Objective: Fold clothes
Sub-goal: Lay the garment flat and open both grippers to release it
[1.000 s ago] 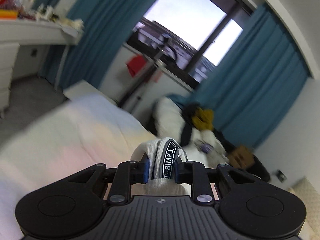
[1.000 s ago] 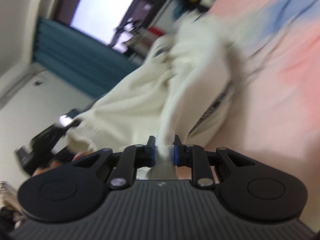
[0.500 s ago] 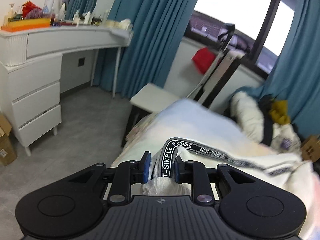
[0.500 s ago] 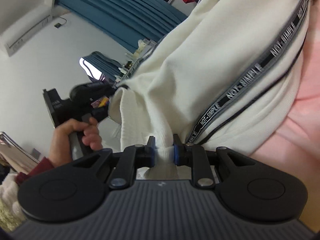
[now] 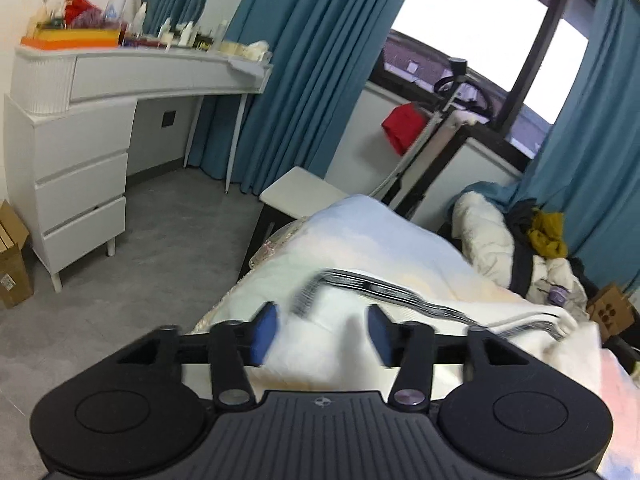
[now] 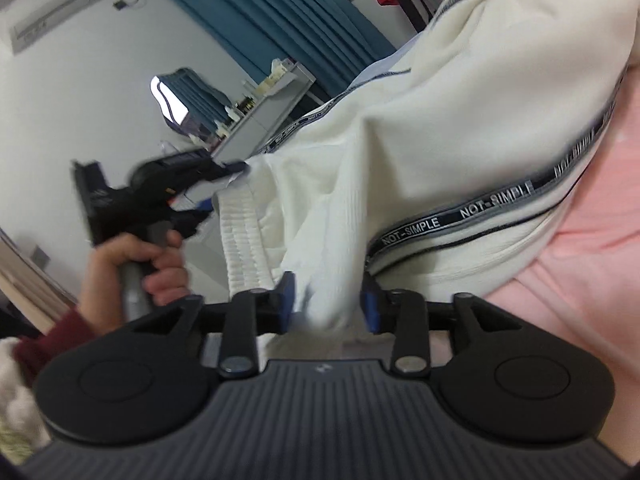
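Both grippers, left and right, have their jaws spread apart, gripping nothing; the cream garment lies on the bed. Judged step: release after laying out. Next, regrasp an edge to fold.
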Motion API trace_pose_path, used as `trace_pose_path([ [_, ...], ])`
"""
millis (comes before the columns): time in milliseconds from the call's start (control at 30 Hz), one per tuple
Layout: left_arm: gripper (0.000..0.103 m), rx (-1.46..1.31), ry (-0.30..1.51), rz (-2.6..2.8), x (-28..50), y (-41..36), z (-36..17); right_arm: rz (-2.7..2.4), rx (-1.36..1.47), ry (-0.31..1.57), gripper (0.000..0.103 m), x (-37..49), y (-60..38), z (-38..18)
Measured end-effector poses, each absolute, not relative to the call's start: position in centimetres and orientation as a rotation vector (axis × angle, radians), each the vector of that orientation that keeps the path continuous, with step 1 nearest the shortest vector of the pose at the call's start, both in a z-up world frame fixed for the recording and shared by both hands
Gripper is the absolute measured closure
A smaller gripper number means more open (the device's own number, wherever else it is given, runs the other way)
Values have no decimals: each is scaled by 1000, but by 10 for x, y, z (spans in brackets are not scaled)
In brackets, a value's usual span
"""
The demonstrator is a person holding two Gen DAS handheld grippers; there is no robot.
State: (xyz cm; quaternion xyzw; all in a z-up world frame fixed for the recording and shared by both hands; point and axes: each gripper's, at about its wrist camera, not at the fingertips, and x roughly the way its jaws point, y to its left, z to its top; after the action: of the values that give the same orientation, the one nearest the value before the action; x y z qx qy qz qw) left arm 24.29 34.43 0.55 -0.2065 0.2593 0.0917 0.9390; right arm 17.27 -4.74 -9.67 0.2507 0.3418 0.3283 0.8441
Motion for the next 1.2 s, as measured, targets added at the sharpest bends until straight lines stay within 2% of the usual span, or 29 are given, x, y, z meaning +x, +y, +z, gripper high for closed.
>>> trace_pose_path([
  [67, 34, -389, 533, 179, 218, 329, 18, 670, 474, 705, 25, 161, -53, -91],
  [133, 31, -348, 529, 164, 191, 310, 32, 644, 437, 700, 19, 150, -61, -85],
  [433, 27, -248, 494, 30, 70, 197, 79, 556, 328, 625, 19, 107, -134, -50],
  [733, 27, -190, 432, -39, -3, 75, 83, 419, 175, 422, 19, 70, -218, -6],
  [933, 25, -147, 412, -78, -28, 23, 65, 330, 143, 314, 19, 45, -265, -12],
  [1200, 24, -25, 436, -102, 8, -6, 33, 269, 220, 318, 19, 54, -296, -19],
])
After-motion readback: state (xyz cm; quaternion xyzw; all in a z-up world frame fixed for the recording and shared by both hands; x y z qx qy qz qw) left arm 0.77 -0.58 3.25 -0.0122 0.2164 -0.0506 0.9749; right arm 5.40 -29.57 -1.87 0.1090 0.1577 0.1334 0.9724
